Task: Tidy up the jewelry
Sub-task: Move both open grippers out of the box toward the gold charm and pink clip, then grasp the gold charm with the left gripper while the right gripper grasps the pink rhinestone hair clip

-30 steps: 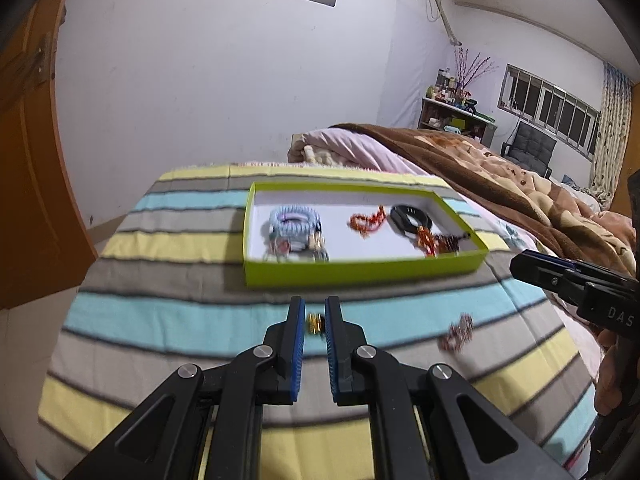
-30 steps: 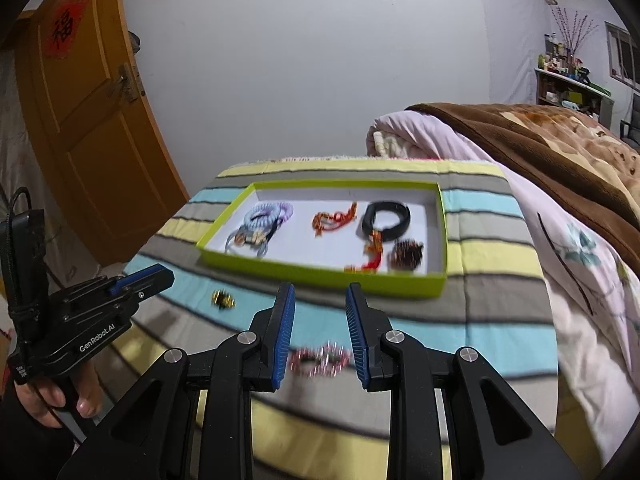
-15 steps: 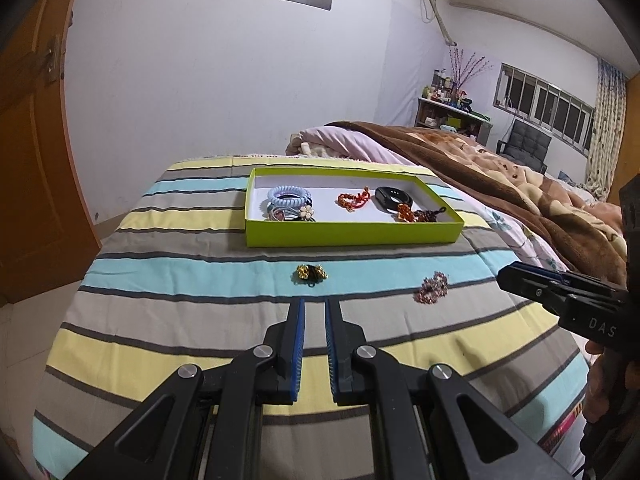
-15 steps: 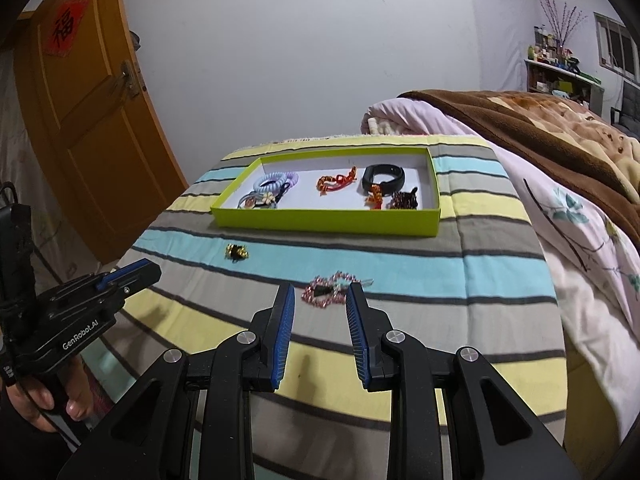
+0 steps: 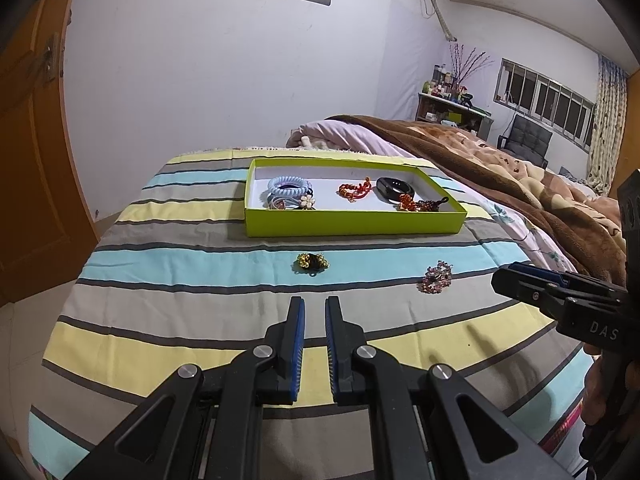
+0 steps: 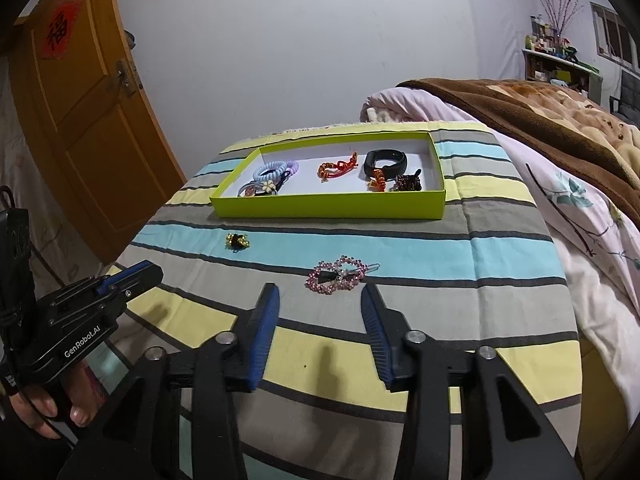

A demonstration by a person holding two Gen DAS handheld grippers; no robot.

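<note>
From the left wrist camera: the left gripper (image 5: 314, 308) hovers over a striped cloth (image 5: 168, 312), its blue-padded jaws drawn close with a narrow empty gap between them, gripping nothing. Straight ahead of the tips lies a small gold and black hair tie (image 5: 312, 263). Farther ahead sits a shallow lime-green box (image 5: 352, 221) with a white floor, holding pale blue coiled hair ties (image 5: 289, 189), a red and orange beaded bracelet (image 5: 354, 189), a black band (image 5: 394, 188) and a dark beaded piece. Ahead and to the right of the tips lies a pink beaded hair clip (image 5: 437, 277). The right gripper (image 5: 520, 280) enters from the right edge.

From the right wrist camera: the right gripper (image 6: 320, 304) has its jaws opening, spread wide, with nothing between them. The pink beaded hair clip (image 6: 338, 275), bow-shaped with a dark centre and a metal prong, lies on the cloth just ahead of the tips. The gold hair tie (image 6: 237, 241) lies ahead to the left, the green box (image 6: 332, 204) beyond both. At the left edge a hand (image 6: 48, 412) holds the left gripper (image 6: 148, 274).
</note>
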